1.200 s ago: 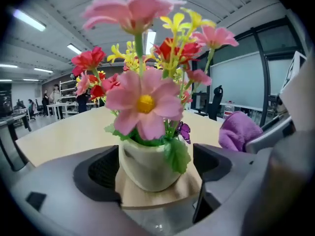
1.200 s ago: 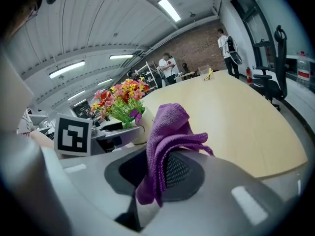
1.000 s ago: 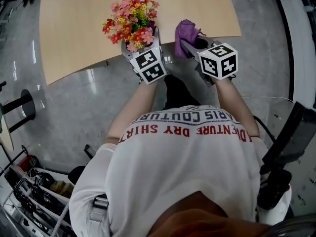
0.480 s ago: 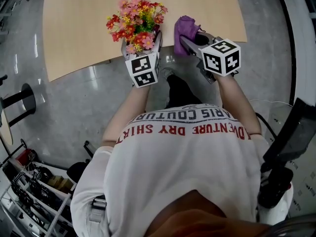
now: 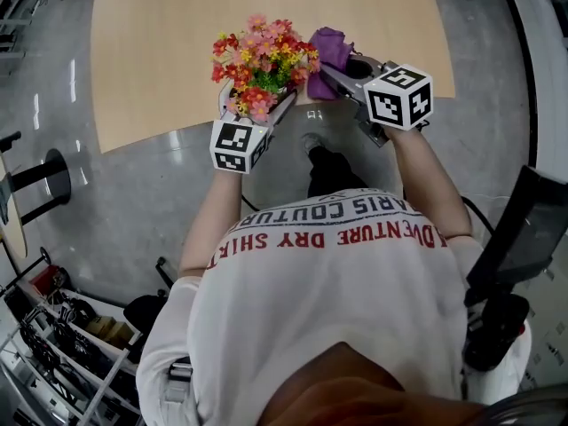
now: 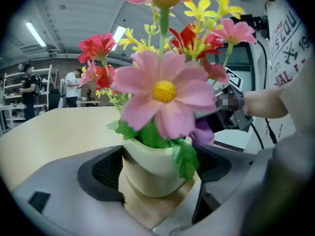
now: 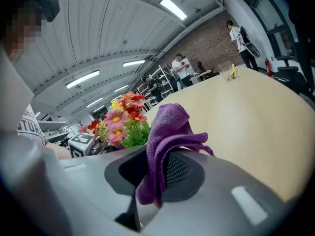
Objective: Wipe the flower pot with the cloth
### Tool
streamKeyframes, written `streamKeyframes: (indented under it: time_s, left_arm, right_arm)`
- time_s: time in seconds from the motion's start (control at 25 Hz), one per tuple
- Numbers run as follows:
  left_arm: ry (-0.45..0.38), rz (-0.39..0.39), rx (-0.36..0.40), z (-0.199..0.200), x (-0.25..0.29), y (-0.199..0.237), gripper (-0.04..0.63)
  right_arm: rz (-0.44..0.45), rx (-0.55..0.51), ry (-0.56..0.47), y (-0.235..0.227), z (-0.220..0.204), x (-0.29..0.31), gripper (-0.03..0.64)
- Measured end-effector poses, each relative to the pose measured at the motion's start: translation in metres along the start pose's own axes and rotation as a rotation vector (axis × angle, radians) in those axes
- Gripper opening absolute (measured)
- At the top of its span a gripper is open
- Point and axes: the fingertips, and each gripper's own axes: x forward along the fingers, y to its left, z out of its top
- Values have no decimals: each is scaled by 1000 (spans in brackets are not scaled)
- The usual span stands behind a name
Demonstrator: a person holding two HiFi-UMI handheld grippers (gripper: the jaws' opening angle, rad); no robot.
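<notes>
Head view: left tool (image 5: 257,103) grips just under the flowers (image 5: 264,50); the table (image 5: 160,51) spreads beyond the flowers. Right tool (image 5: 327,74) is clenched on the purple cloth (image 5: 330,47), just right of the flowers.
Left gripper view: jaws clamp both sides of the cream flower pot (image 6: 147,168), which sits upright under the flowers. A bit of cloth shows right of the flowers.
Right gripper view: cloth is pinched between the jaws, folds sticking up, just right of the flowers.
</notes>
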Motion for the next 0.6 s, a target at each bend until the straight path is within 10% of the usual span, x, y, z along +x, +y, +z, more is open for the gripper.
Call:
streamKeyframes:
  time_s: [0.6]
  left_arm:
    - [29,-167,70,16,-14,2,448]
  right_arm:
    - [-27,-37,143,1,7,40,43]
